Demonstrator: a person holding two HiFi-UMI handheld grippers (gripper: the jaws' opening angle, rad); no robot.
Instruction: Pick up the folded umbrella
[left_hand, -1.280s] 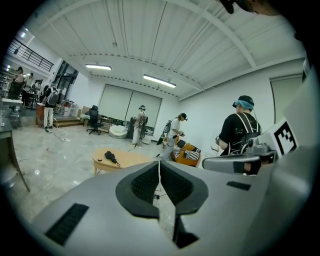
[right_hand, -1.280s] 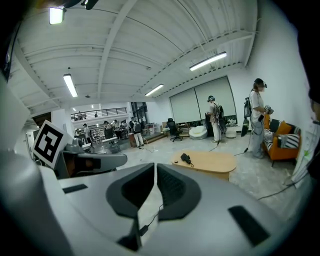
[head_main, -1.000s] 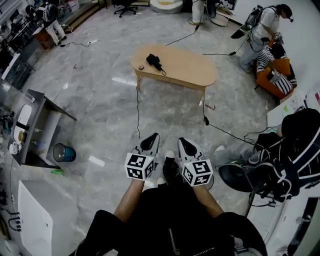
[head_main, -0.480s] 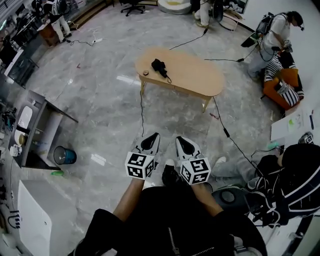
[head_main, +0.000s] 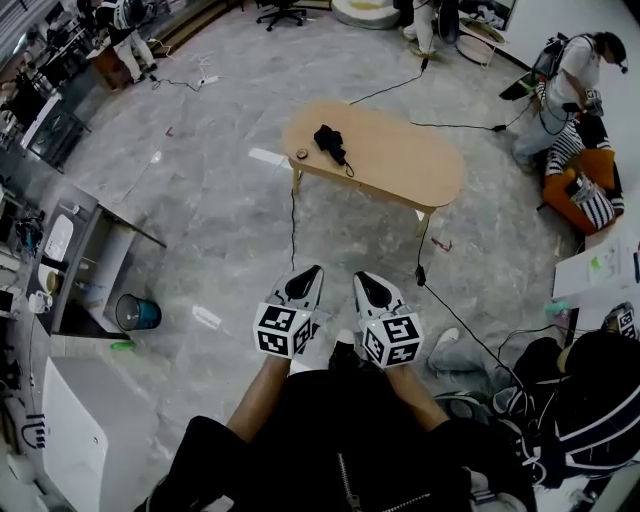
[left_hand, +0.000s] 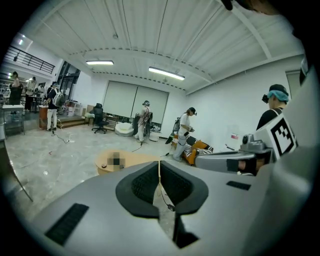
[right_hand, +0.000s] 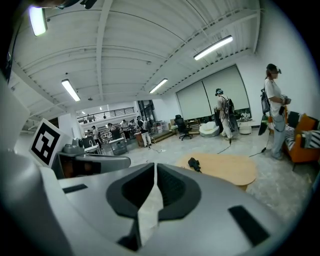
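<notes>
Umbrella (head_main: 330, 142) lies on the bench (head_main: 410, 165), well ahead of left tongs (head_main: 308, 274) and right tongs (head_main: 362, 280), both closed, empty.

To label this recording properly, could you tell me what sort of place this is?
Probably a large open lab or workshop: a cable trails across the polished floor, and a person wears backpack gear.

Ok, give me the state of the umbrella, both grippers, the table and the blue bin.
folded umbrella: folded shut, lying on the table, untouched.
left gripper: shut, nothing between its jaws.
right gripper: shut, nothing between its jaws.
table: upright on its legs.
blue bin: upright on the floor, top open.
</notes>
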